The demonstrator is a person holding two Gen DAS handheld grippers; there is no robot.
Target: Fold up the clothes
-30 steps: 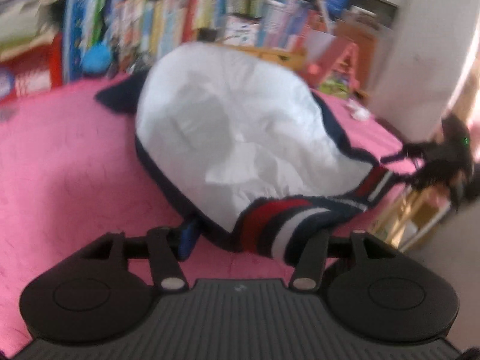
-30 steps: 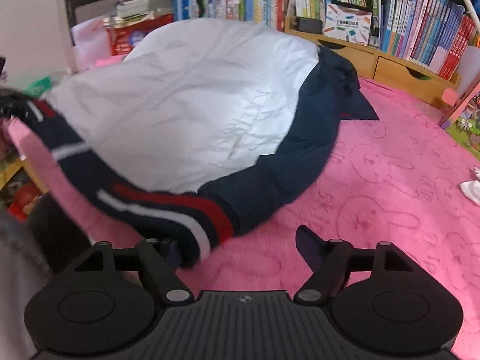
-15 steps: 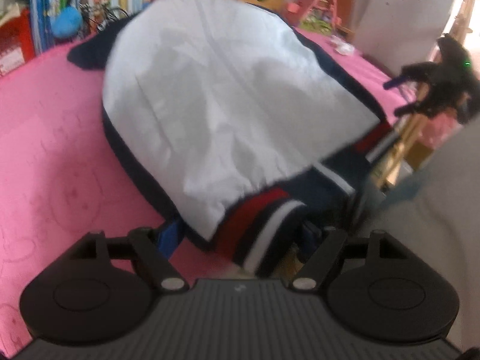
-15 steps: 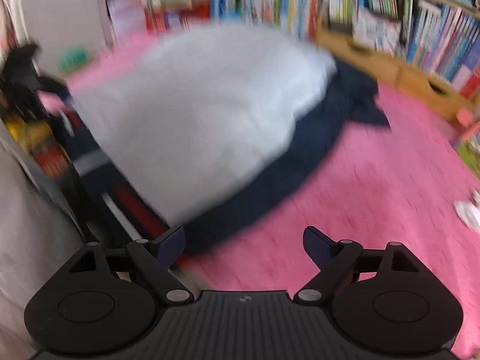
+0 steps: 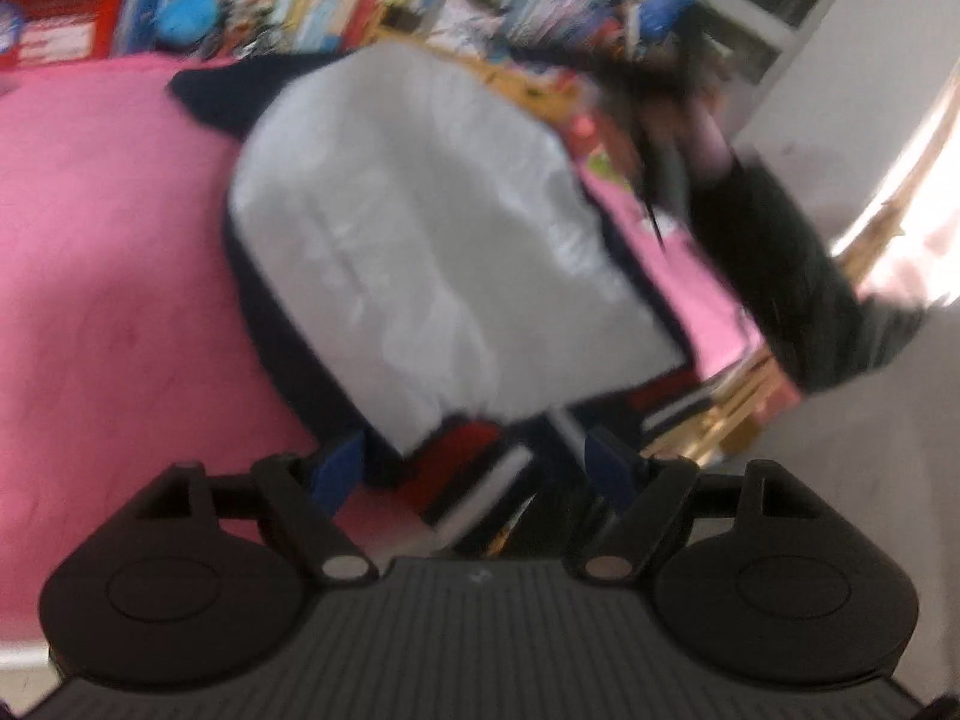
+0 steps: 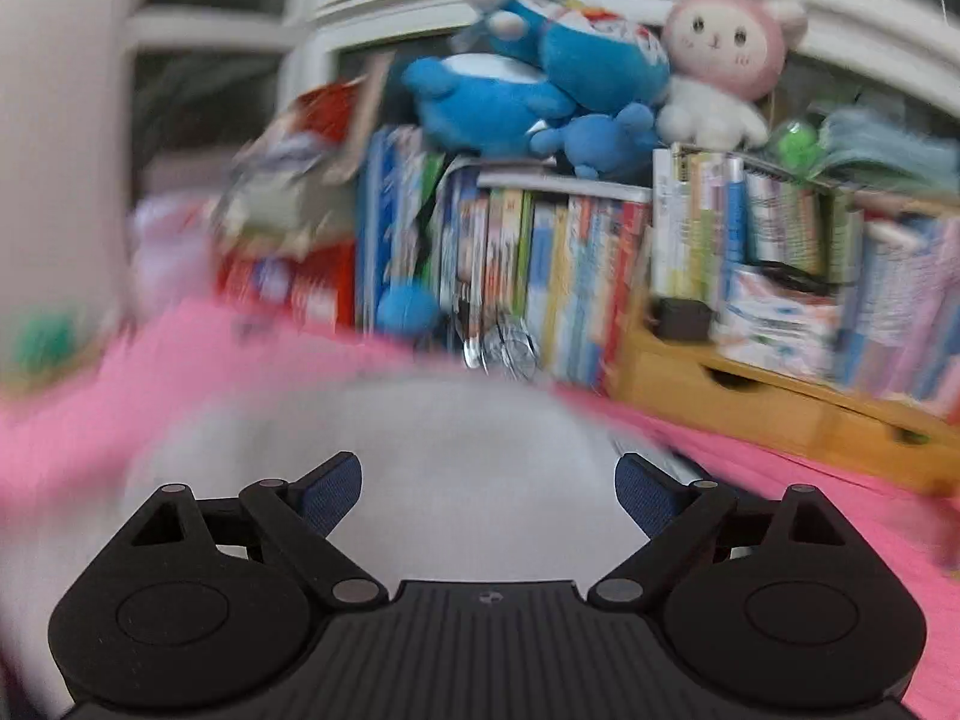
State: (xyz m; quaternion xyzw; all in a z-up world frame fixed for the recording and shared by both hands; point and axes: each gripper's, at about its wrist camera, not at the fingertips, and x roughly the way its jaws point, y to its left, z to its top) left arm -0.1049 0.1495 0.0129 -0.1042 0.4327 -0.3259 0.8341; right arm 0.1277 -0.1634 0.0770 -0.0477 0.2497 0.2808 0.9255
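A navy jacket lies on the pink blanket point(image 5: 108, 252) with its white lining point(image 5: 432, 240) facing up. Its red, white and navy striped hem point(image 5: 474, 474) hangs at the near edge, between the blue pads of my left gripper point(image 5: 474, 468). The jaws are opening and the pads stand clear of the cloth on both sides. My right gripper point(image 6: 489, 486) hovers over the white lining point(image 6: 480, 456) with its jaws opening and nothing between them. In the left wrist view it is a dark blur point(image 5: 660, 120) beyond the jacket's far right, on a dark sleeve point(image 5: 780, 288).
Shelves packed with books point(image 6: 570, 276) stand behind the blanket, with a wooden drawer unit point(image 6: 750, 396) to their right. Blue and pink plush toys point(image 6: 540, 78) sit on top of the books. A white wall point(image 5: 840, 90) rises at the right. The blanket's near right edge point(image 5: 720, 396) drops off.
My right gripper left the striped hem, widened and swung up over the jacket toward the bookshelf. The left jaws spread apart, and the hem now lies loose between them.
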